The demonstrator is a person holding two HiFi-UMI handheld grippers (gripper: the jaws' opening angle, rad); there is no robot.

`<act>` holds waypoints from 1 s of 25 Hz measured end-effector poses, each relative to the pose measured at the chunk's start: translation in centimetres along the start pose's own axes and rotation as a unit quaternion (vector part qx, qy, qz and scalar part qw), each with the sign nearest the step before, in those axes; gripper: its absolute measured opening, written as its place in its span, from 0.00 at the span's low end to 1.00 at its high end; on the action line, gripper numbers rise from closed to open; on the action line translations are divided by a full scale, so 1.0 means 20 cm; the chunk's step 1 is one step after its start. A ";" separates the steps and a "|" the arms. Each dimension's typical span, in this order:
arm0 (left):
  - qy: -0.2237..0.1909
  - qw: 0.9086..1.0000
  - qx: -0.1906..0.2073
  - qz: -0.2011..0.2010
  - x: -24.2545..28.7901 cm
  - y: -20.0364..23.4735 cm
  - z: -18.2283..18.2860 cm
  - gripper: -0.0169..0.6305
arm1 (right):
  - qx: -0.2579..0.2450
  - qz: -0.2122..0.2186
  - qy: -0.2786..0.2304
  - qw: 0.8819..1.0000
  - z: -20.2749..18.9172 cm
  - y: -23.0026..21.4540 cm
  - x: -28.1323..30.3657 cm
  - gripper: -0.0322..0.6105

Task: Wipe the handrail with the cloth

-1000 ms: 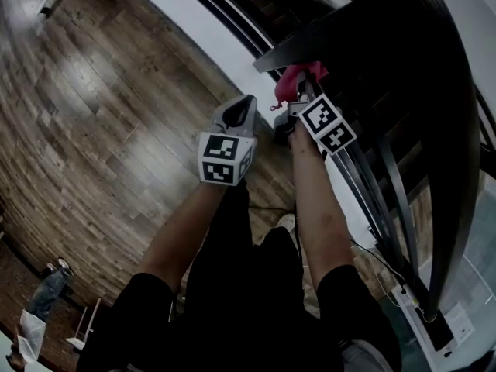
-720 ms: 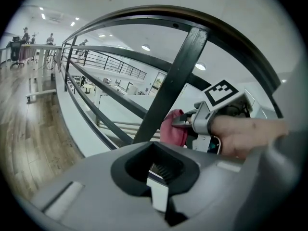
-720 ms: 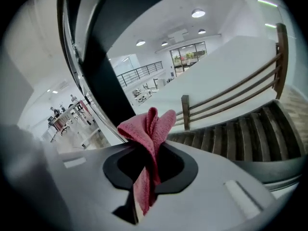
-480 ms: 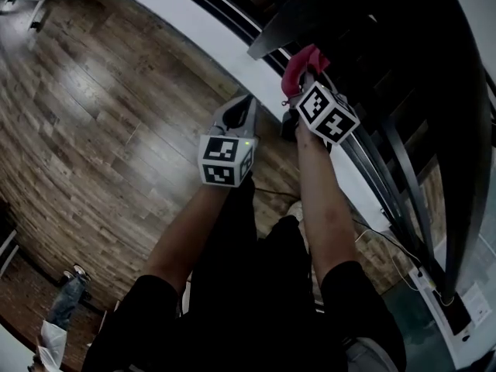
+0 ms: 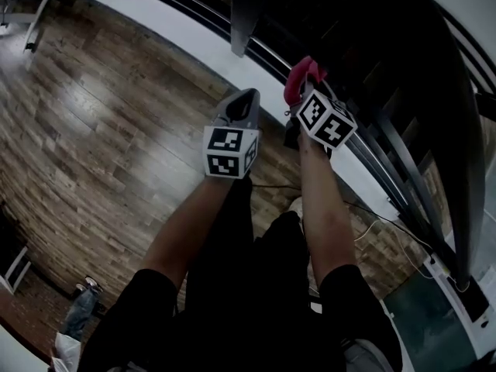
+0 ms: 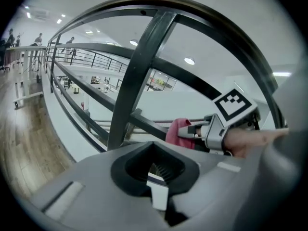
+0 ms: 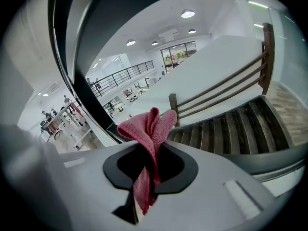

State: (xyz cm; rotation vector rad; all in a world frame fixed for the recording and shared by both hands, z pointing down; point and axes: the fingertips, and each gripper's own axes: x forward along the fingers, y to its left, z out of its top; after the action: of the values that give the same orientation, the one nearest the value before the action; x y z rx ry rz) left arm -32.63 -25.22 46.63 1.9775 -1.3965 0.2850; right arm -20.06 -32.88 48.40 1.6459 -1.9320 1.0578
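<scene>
Right gripper (image 5: pixel 301 93), jaws clamped on a pink cloth (image 5: pixel 297 77), sits nearer the dark handrail (image 5: pixel 459 115), which curves past on its right. Left gripper (image 5: pixel 242 103) has its jaws closed on nothing.

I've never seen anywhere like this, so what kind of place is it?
Probably an upper floor of a big office or public building, next to a staircase. A dark handrail curves past, wooden stairs lead down, and a wood floor lies well below.
</scene>
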 end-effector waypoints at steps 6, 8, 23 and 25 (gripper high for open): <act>-0.011 1.000 0.023 -0.017 -0.01 -0.11 0.02 0.03 | 0.020 -0.016 -0.008 1.000 -0.05 -0.17 -0.10 0.13; -0.013 0.999 0.029 -0.017 -0.02 -0.14 0.01 0.03 | 0.026 -0.019 -0.012 0.999 -0.08 -0.22 -0.14 0.13; 0.005 0.995 0.090 -0.041 -0.01 -0.55 -0.14 0.03 | 0.063 -0.049 -0.034 0.996 -0.19 -0.64 -0.41 0.13; 0.007 0.994 0.094 -0.045 -0.02 -0.59 -0.17 0.03 | 0.064 -0.051 -0.036 0.996 -0.20 -0.69 -0.44 0.13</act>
State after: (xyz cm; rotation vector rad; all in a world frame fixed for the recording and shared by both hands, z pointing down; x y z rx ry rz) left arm -21.44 -20.57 44.11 2.1810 -1.3068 0.4013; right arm -5.52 -24.43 48.60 1.8552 -1.8373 1.1158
